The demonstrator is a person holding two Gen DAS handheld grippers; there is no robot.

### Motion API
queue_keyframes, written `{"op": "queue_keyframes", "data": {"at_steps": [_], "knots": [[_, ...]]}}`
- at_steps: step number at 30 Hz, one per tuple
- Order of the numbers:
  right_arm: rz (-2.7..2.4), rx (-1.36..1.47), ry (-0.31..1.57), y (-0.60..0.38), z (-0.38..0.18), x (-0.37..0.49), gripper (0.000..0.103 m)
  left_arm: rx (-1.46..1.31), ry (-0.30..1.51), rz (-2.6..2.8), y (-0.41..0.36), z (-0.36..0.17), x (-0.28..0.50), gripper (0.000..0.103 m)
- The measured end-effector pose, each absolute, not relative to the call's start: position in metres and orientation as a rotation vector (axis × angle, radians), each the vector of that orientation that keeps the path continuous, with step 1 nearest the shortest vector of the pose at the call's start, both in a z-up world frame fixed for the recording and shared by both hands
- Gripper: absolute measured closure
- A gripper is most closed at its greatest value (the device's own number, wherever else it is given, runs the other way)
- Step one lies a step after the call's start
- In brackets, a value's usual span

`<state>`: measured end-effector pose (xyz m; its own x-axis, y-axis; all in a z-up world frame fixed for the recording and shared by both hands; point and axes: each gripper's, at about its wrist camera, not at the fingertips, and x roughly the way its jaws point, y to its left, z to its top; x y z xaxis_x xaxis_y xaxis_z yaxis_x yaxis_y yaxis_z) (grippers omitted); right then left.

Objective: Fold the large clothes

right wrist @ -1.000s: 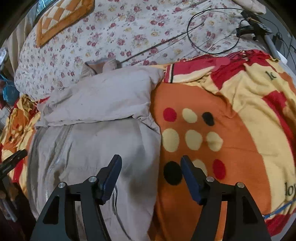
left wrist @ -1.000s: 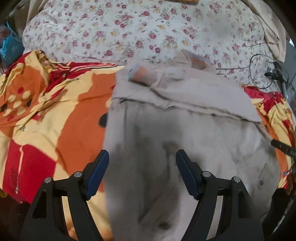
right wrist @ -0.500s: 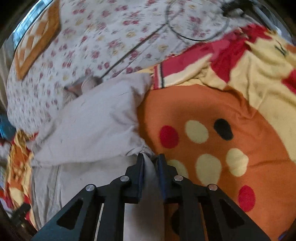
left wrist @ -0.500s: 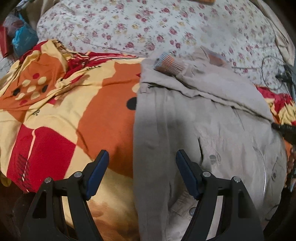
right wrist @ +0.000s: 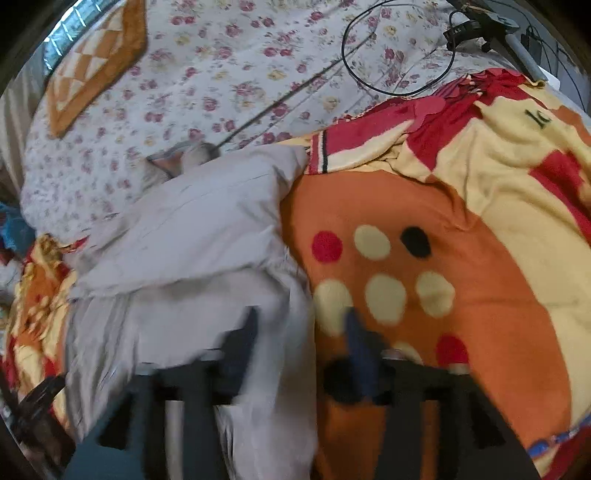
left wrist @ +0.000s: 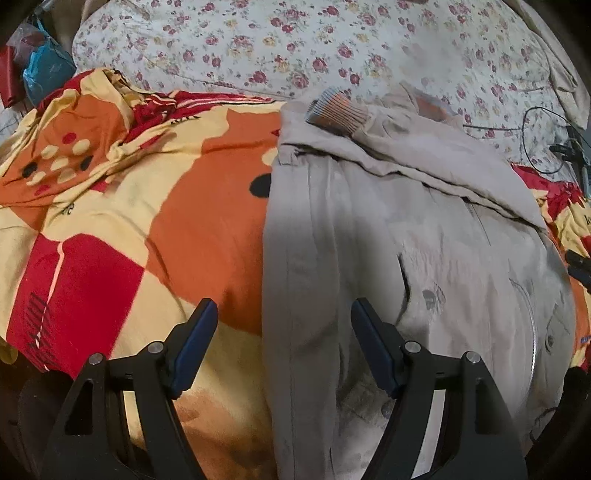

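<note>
A large grey jacket point(left wrist: 388, 236) lies folded on an orange, red and yellow blanket point(left wrist: 110, 206) on the bed. Its ribbed cuff point(left wrist: 338, 112) rests at the far end. My left gripper point(left wrist: 284, 343) is open just above the jacket's left edge, which runs between its fingers without touching the pads. In the right wrist view the jacket point(right wrist: 192, 236) fills the left half. My right gripper point(right wrist: 301, 332) is blurred, its jaws opening, with the jacket's right edge between the fingers and the pads apart from the cloth.
A flowered sheet point(left wrist: 295, 44) covers the far bed. A black cable loop point(right wrist: 399, 48) and a dark device point(right wrist: 476, 22) lie at the far right. A checked orange cushion point(right wrist: 96, 62) sits far left. A blue bag point(left wrist: 44, 74) is beside the bed.
My right gripper pinched the jacket's right edge half a second ago and has now spread its fingers off it. The left gripper slid left to the jacket's left edge, staying open.
</note>
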<state>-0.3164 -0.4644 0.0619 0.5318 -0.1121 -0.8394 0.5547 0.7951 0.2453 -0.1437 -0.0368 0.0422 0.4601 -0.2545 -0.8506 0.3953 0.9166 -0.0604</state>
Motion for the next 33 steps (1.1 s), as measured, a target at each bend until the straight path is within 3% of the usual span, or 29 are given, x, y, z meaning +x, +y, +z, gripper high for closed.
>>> {"op": "queue_keyframes", "data": {"at_steps": [3, 5, 6, 7, 13, 15, 17, 19, 20, 26, 33], "knots": [[-0.377, 0.539, 0.992, -0.454, 0.058, -0.333, 0.038, 0.136, 1.022, -0.439, -0.032, 0.042, -0.149, 0.029], [-0.346, 0.547, 1.009, -0.446, 0.053, -0.34, 0.044, 0.11, 1.053, -0.467, -0.026, 0.039, -0.152, 0.029], [-0.329, 0.542, 1.008, -0.441, 0.052, -0.344, 0.067, 0.104, 1.069, -0.473, -0.024, 0.037, -0.153, 0.029], [-0.326, 0.515, 0.998, -0.436, 0.052, -0.347, 0.101, 0.101, 1.09, -0.473, -0.019, 0.034, -0.154, 0.029], [-0.393, 0.433, 0.999, -0.433, 0.054, -0.362, 0.103, 0.123, 1.103, -0.471, 0.0, 0.029, -0.172, 0.029], [-0.358, 0.449, 0.978, -0.43, 0.061, -0.369, 0.1, 0.116, 1.115, -0.485, 0.006, 0.028, -0.176, 0.029], [-0.309, 0.503, 0.968, -0.427, 0.066, -0.376, 0.09, 0.104, 1.129, -0.496, 0.011, 0.026, -0.183, 0.029], [-0.238, 0.57, 1.009, -0.42, 0.066, -0.383, 0.046, 0.099, 1.145, -0.509, 0.013, 0.023, -0.189, 0.029], [-0.224, 0.568, 1.031, -0.414, 0.065, -0.386, 0.04, 0.099, 1.152, -0.517, 0.014, 0.022, -0.192, 0.029], [-0.163, 0.465, 1.188, -0.374, 0.046, -0.408, 0.039, 0.108, 1.202, -0.571, 0.012, 0.007, -0.215, 0.029], [-0.037, 0.577, 1.269, -0.365, 0.018, -0.427, 0.038, 0.142, 1.22, -0.607, 0.008, 0.0, -0.231, 0.028]]}}
